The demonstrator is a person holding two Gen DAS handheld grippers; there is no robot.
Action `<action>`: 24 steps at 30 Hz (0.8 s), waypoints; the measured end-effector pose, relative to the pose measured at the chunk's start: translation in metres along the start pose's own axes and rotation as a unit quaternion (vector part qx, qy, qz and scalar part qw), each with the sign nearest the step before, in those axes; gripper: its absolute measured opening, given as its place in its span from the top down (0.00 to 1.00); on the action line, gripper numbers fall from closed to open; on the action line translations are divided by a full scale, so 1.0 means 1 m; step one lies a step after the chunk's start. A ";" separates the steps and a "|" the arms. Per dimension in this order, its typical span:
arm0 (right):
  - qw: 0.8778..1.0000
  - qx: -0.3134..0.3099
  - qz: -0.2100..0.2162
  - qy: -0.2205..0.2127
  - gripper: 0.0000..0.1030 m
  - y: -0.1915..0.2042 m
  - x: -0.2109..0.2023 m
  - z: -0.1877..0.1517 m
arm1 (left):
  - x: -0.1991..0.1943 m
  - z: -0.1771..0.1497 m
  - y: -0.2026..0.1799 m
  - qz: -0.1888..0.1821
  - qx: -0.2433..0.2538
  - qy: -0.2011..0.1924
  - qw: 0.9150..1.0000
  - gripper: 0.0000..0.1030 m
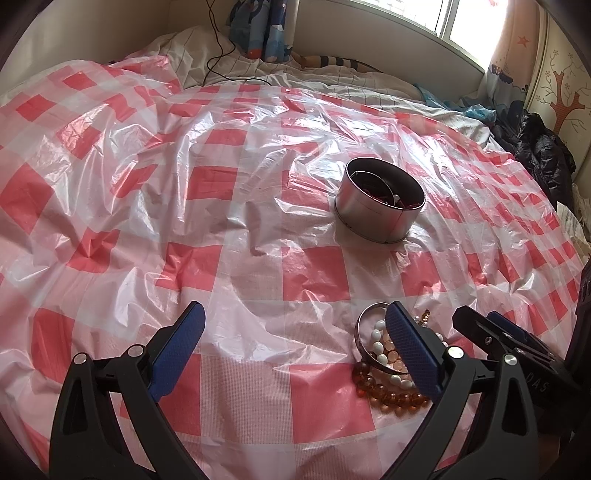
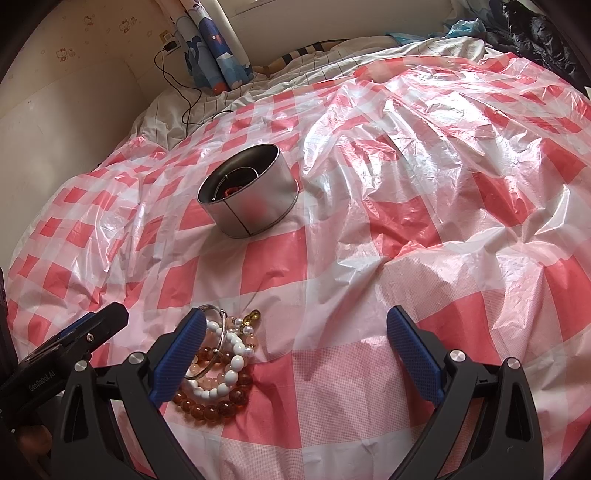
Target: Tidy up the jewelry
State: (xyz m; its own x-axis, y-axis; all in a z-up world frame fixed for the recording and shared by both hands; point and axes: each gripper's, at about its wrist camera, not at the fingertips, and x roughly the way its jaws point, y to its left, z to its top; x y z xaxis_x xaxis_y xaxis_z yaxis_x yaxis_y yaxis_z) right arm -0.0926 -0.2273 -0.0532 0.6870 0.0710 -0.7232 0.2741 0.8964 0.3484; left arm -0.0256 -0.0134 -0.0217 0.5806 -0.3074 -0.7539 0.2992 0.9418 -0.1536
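Observation:
A pile of jewelry lies on the red-and-white checked plastic sheet: an amber bead bracelet [image 2: 216, 404], a white bead bracelet [image 2: 231, 371], a silver bangle [image 2: 218, 345] and a small gold piece [image 2: 253, 316]. The pile also shows in the left wrist view [image 1: 384, 373]. A round silver tin [image 1: 380, 199] stands further back, holding a chain and dark red pieces; it shows in the right wrist view [image 2: 249, 192] too. My left gripper [image 1: 295, 347] is open, its right finger beside the pile. My right gripper [image 2: 295, 350] is open, its left finger beside the pile.
The checked plastic sheet [image 1: 229, 236] covers a bed and is wrinkled. A black cable [image 2: 177, 85] runs from a wall socket at the back. A blue curtain [image 1: 262, 29] hangs behind. Dark clothing [image 1: 543, 155] lies at the right edge.

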 end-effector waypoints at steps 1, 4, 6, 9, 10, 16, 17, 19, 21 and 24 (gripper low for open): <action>1.000 0.000 0.000 0.000 0.09 0.000 0.000 0.000 | 0.000 0.000 0.000 0.000 0.000 0.000 1.000 0.09; 1.000 -0.002 -0.001 0.001 0.09 0.000 0.000 0.000 | 0.000 0.000 0.000 0.000 -0.001 0.000 1.000 0.09; 1.000 -0.003 -0.001 0.001 0.09 0.001 0.001 -0.001 | 0.000 0.001 0.000 0.000 -0.001 0.000 1.000 0.09; 1.000 -0.002 0.000 0.001 0.09 0.002 0.001 -0.002 | 0.000 0.001 0.000 0.000 0.000 0.000 1.000 0.09; 1.000 -0.002 -0.001 0.001 0.09 0.002 0.001 -0.001 | 0.000 0.001 0.000 0.000 0.000 0.001 1.000 0.09; 1.000 -0.003 -0.001 0.001 0.09 0.002 0.001 -0.001 | 0.001 0.001 0.000 0.000 0.000 0.001 1.000 0.09; 1.000 -0.004 -0.001 0.002 0.09 0.002 0.001 -0.001 | 0.001 0.001 0.000 0.000 -0.001 0.001 1.000 0.09; 1.000 -0.004 -0.001 0.002 0.09 0.002 0.001 -0.001 | 0.000 0.001 0.000 0.000 -0.001 0.001 1.000 0.09; 1.000 -0.003 -0.001 0.002 0.09 0.002 0.001 -0.001 | 0.000 0.001 0.000 0.000 -0.001 0.002 1.000 0.09; 1.000 -0.004 -0.001 0.002 0.08 0.002 0.001 -0.001 | 0.001 0.000 0.000 0.000 -0.001 0.002 1.000 0.09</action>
State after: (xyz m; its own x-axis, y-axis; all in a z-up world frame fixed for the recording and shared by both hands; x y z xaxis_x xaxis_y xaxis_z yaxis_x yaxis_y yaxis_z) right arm -0.0919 -0.2251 -0.0539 0.6839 0.0702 -0.7262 0.2707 0.8999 0.3419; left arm -0.0249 -0.0138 -0.0228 0.5771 -0.3060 -0.7572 0.2972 0.9423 -0.1543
